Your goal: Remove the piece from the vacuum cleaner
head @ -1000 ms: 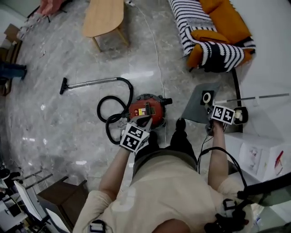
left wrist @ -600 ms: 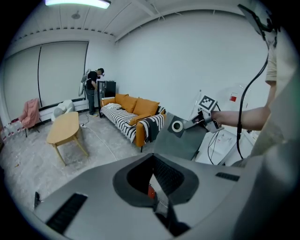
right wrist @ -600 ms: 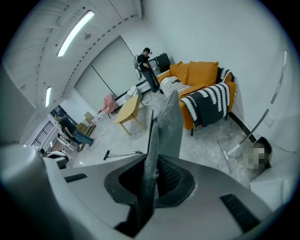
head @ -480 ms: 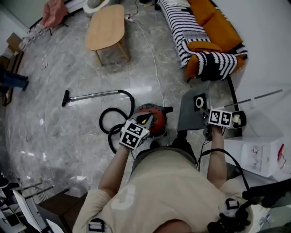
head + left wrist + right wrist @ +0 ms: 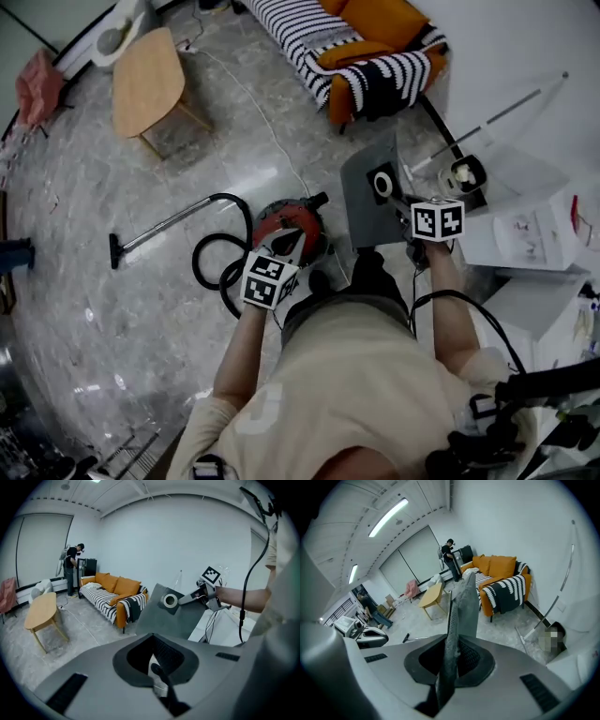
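Right gripper point(image 5: 398, 200) is pinching one flat grey piece point(image 5: 361, 211) by its edge. Its long side runs straight out ahead of the gripper, with its single round ring point(image 5: 381, 184) just past the tips. Left gripper point(image 5: 289, 249) is pressed together and empty, with the one red vacuum cleaner point(image 5: 281, 223) on the floor just ahead of it.

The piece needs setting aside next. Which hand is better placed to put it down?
Right. The right gripper is shut on the grey piece, held apart from the vacuum cleaner. The left gripper holds nothing, by the vacuum cleaner.
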Available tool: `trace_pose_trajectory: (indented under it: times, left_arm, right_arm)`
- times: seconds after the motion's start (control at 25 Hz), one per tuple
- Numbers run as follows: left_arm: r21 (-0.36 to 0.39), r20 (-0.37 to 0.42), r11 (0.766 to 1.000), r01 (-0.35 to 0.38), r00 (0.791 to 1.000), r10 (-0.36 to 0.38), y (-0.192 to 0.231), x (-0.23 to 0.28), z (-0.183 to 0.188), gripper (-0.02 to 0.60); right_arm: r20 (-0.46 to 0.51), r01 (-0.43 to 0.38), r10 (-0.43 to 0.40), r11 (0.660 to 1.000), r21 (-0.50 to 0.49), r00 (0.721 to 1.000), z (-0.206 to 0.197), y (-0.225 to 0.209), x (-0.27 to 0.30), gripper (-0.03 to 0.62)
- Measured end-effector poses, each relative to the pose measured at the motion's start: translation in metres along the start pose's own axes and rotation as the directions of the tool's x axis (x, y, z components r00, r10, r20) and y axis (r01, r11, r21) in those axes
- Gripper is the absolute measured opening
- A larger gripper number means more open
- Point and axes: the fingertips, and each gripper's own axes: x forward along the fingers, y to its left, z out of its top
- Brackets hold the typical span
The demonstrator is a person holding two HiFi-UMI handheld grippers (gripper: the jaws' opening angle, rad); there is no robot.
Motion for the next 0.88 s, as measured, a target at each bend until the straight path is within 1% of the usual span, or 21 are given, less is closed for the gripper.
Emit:
trace_pose_trajectory:
  times: [0.16, 0.28, 0.36, 0.56, 0.88]
  left_arm:
    - [0.006, -0.008, 0.999, 0.035, 0.999, -0.035, -0.014, 0.007, 0.006, -0.003]
    - [0.022, -0.005, 0.999, 0.039, 0.999, -0.039, -0.021, 0.008, 0.014, -0.003]
    - [0.034, -0.005, 0.999, 0.032, 0.999, -0.032, -0.024, 0.006, 0.017, -0.003]
    - [0.035, 0.001, 0.999, 0.003, 1.000, -0.003, -0.042, 0.002, 0.021, -0.003]
    - [0.043, -0.007, 0.999, 0.000, 1.000, 0.001, -0.090, 0.014, 0.024, -0.003]
  right_arm:
    - [-0.040, 0.036, -0.037, 0.999, -0.011, 0.999, -0.012, -0.010, -0.010, 0.025]
    - [-0.050, 0.062, -0.063, 0.998, -0.018, 0.997, -0.021, -0.017, -0.020, 0.025]
    - [-0.047, 0.063, -0.064, 0.998, -0.022, 0.997, -0.026, -0.019, -0.024, 0.025]
    - [-0.040, 0.008, -0.008, 1.000, -0.010, 0.999, -0.035, -0.021, -0.034, 0.025]
    - [-0.030, -0.045, 0.045, 0.999, 0.011, 0.999, -0.057, -0.045, -0.066, 0.025]
